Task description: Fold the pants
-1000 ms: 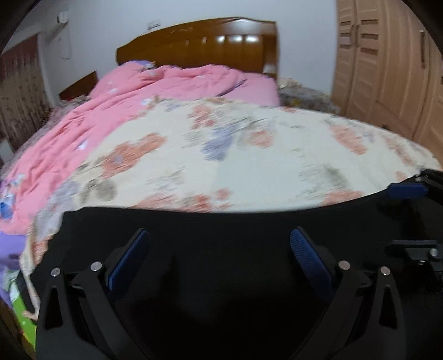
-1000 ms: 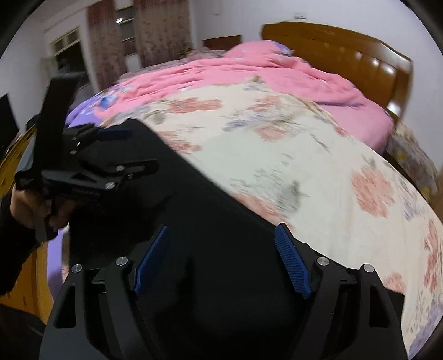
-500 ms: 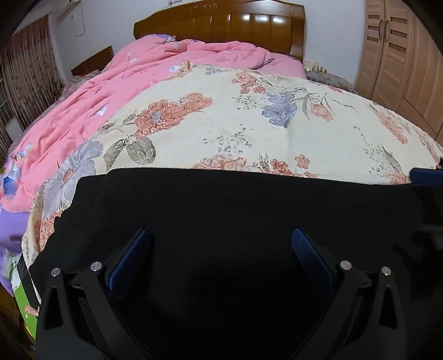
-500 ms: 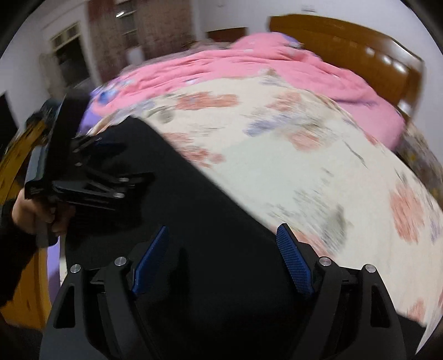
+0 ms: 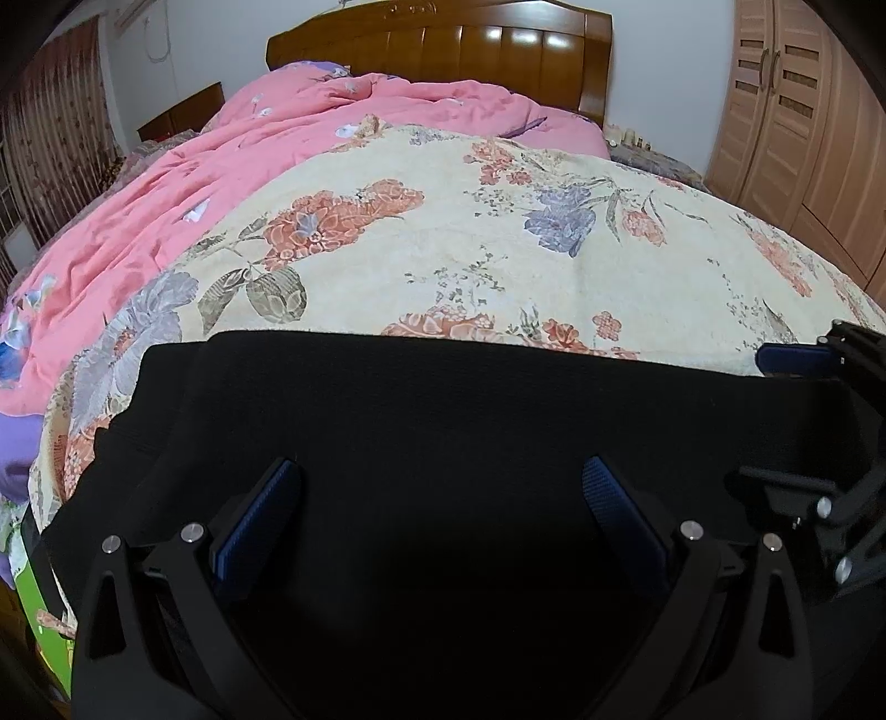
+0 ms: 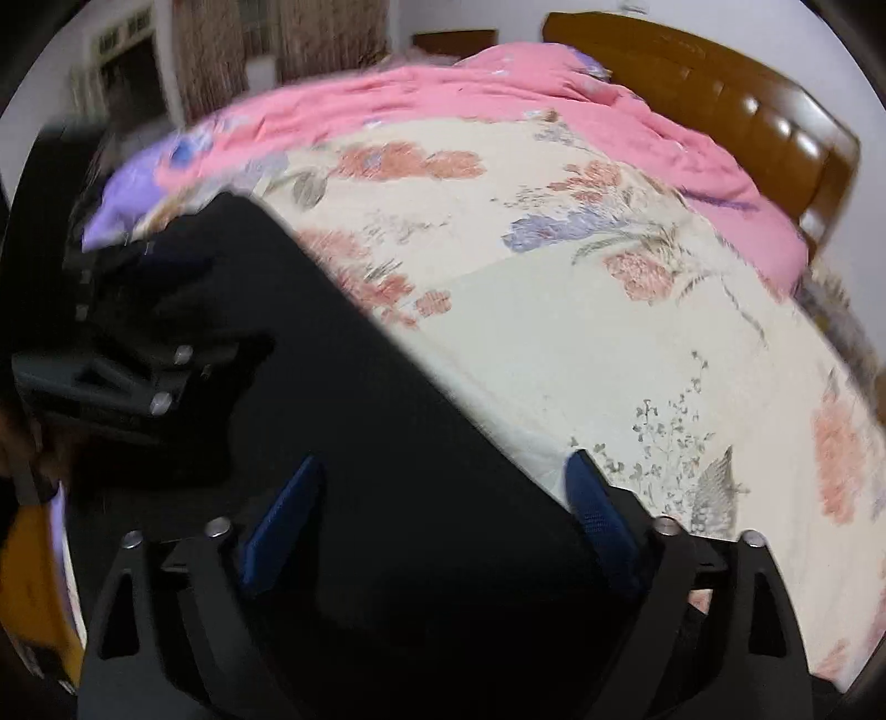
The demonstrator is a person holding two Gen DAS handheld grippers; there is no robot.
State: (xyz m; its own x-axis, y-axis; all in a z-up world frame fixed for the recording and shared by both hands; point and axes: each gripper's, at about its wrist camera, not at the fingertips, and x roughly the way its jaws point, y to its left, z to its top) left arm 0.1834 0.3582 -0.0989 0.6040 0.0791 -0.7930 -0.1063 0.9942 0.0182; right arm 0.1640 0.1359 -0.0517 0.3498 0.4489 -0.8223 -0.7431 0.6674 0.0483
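Black pants (image 5: 443, 421) lie flat across the near part of a floral bedspread (image 5: 498, 238); their far edge runs straight from left to right. My left gripper (image 5: 440, 498) is open just above the pants, blue pads apart, holding nothing. My right gripper (image 6: 440, 498) is open over the right end of the pants (image 6: 360, 443), its right pad by the cloth's edge. The right gripper also shows at the right edge of the left wrist view (image 5: 814, 443). The left gripper shows blurred at the left of the right wrist view (image 6: 111, 360).
A pink quilt (image 5: 166, 210) covers the bed's left and far side. A wooden headboard (image 5: 443, 50) stands at the back. A wooden wardrobe (image 5: 803, 111) stands at the right. The floral bedspread (image 6: 609, 332) extends beyond the pants.
Both grippers have come lower and closer to the bed, and the pants now lie flat on the bedspread. The right gripper has shifted toward the pants' right edge.
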